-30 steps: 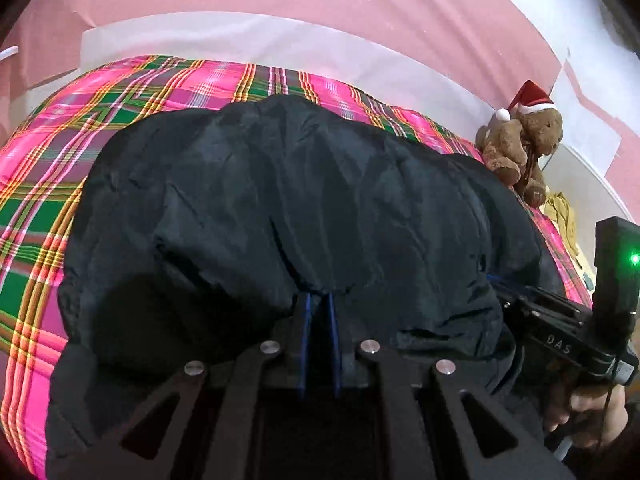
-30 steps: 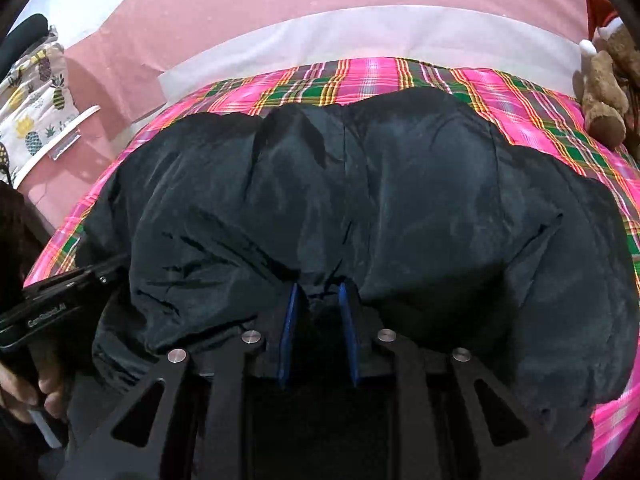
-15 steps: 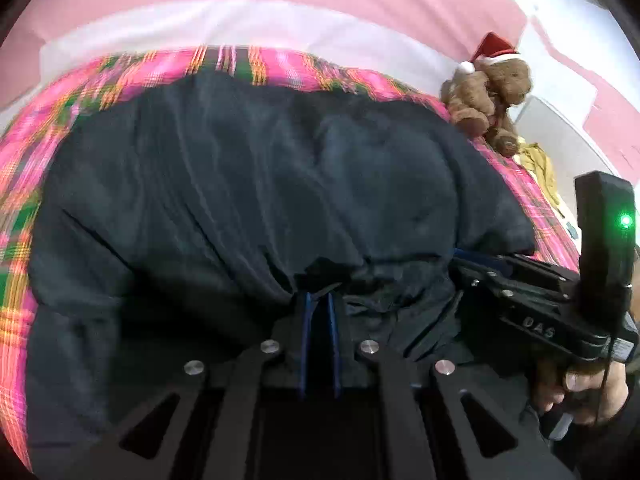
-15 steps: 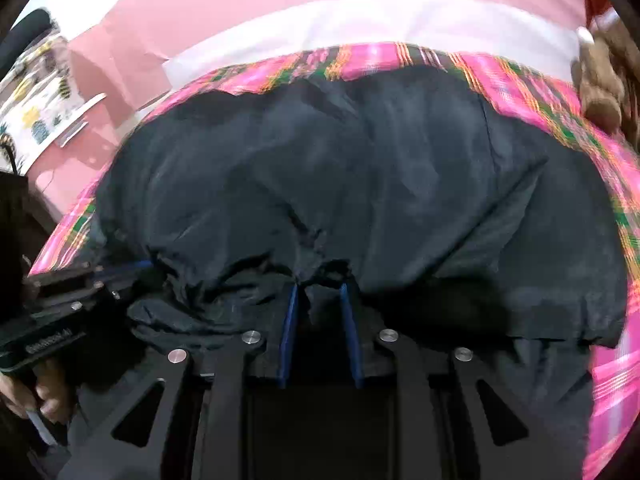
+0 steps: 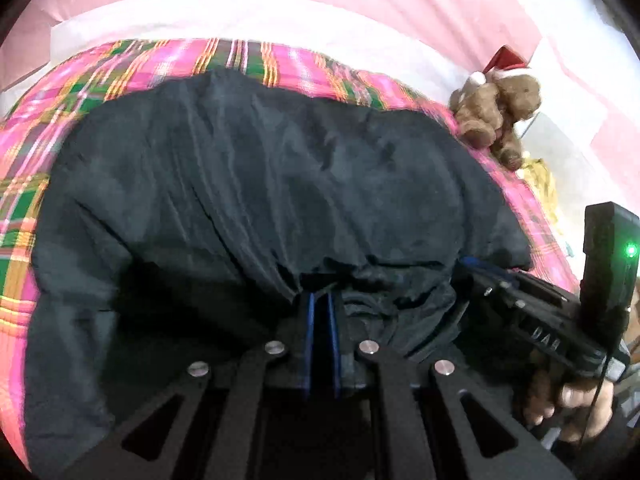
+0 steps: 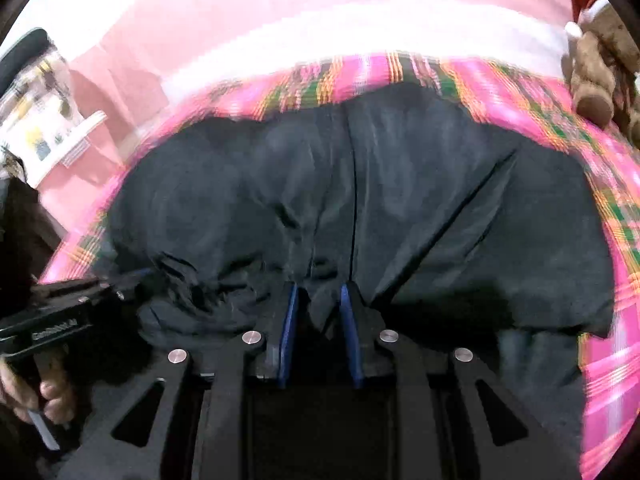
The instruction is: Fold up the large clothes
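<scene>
Nearest, at the left gripper (image 5: 319,308): clamped tight on a bunched near edge of the black garment (image 5: 280,184), blue pads almost together with cloth between. Likewise at the right gripper (image 6: 318,300): closed on a thicker wad of the same edge, pads parted only by the fabric. Just beyond, spread dark and puffy across the plaid bedcover (image 5: 160,68), raised at the near edge, lying flatter farther off. Looked mid-fold, with the near edge due to be carried toward the far one. Could have slipped out of either pinch, given slick, shiny fabric and a hold on gathered folds rather than a flat hem. Could also have landed skewed if pulled unevenly by the two hands, or dragged the loose bedcover along. Farther right, past the far corner, a teddy bear (image 5: 496,108) in a red hat, near enough to be brushed by a wide swing. No basket, box or drawer made out anywhere, so nothing seen held in anything.
</scene>
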{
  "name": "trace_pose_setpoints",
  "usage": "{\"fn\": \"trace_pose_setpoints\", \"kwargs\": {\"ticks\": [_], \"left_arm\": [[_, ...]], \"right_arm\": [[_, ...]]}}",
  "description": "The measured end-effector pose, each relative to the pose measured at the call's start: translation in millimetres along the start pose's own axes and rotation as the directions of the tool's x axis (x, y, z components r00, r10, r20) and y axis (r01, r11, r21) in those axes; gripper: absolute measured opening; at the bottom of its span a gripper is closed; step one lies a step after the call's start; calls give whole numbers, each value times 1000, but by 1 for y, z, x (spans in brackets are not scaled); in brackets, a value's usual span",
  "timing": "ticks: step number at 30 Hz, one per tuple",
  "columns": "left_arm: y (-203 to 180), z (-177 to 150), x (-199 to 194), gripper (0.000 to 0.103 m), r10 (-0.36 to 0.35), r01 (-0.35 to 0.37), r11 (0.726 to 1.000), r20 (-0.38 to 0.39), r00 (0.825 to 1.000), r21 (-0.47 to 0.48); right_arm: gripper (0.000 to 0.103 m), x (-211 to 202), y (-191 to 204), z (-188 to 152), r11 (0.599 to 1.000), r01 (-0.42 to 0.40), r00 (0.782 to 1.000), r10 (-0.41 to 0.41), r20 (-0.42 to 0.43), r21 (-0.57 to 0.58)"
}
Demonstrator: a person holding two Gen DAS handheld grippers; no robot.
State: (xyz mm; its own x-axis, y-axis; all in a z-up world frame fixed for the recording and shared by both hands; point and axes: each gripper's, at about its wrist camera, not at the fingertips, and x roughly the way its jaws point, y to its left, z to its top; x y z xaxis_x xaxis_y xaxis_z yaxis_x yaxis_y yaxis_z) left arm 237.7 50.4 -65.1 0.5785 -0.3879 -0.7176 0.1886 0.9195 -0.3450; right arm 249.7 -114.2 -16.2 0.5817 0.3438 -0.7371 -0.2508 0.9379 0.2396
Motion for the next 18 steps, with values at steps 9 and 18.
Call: {"fn": "trace_pose_setpoints", "kwargs": {"ticks": [9,18], "left_arm": [[43,89,-12,10,182,-179,983,199,963,-33],[79,70,56,8,208,-196,977,181,961,-84]], "right_arm": [[23,11,-30,78,996,89,990,-90,113,13],[25,73,-88,57,983,159,984,-166,64,94]]}}
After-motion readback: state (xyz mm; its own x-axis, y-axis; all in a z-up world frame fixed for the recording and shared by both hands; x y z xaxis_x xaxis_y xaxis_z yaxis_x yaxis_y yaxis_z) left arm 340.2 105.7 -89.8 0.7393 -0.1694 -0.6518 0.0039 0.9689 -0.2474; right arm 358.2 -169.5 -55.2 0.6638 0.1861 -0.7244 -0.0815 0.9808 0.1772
